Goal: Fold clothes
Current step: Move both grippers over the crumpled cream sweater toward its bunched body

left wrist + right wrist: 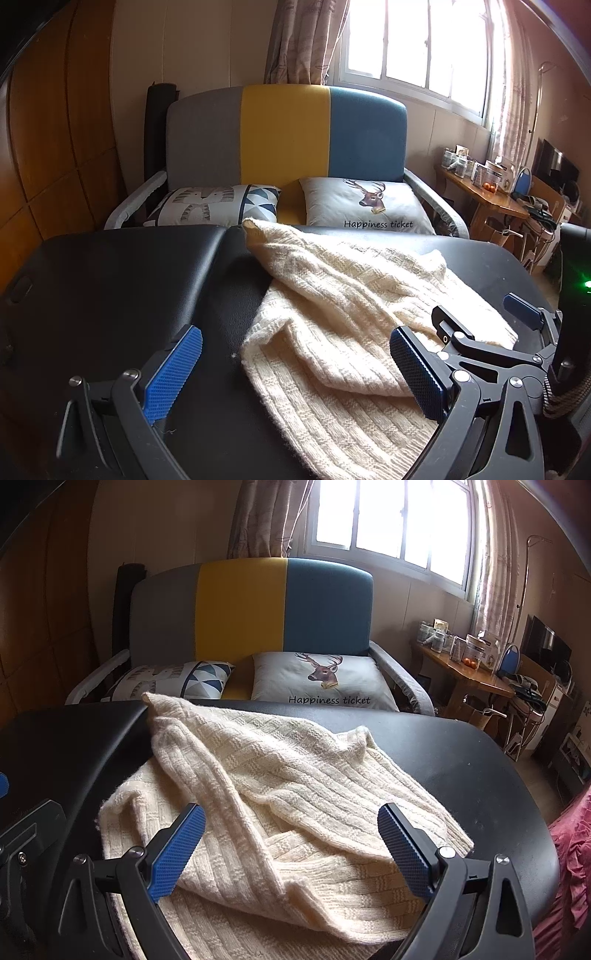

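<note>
Left wrist view cuts off the near end of the cream knit sweater (332,332) at the bottom edge, and its right part is hidden behind the right claw (461,328), which shows there as a black linkage with blue pads; whether that claw touches the knit cannot be told from this angle. The left claw (295,373) has its blue pads spread wide apart with nothing between them, one pad above bare black desk (110,280), the other above the sweater's edge. The sweater lies crumpled on the desk with one layer thrown diagonally over another, a point of fabric reaching the far rim. Right wrist view shows more of the garment, including the fold lines and the right hem that the other view hides; the right claw (291,849) is also spread apart, holding nothing, its pads straddling the near folds, though contact with the knit is hard to judge. Only a sliver of blue pad and black frame at the left edge shows the left claw (3,784) there. A pink ruffled fabric (569,867) at the right edge appears only in this view and is cut off. Behind the desk stands a grey, yellow and blue sofa (240,609) with a deer cushion (325,679) reading "Happiness ticket". Items on the wooden side table (476,675) are too small to identify.
</note>
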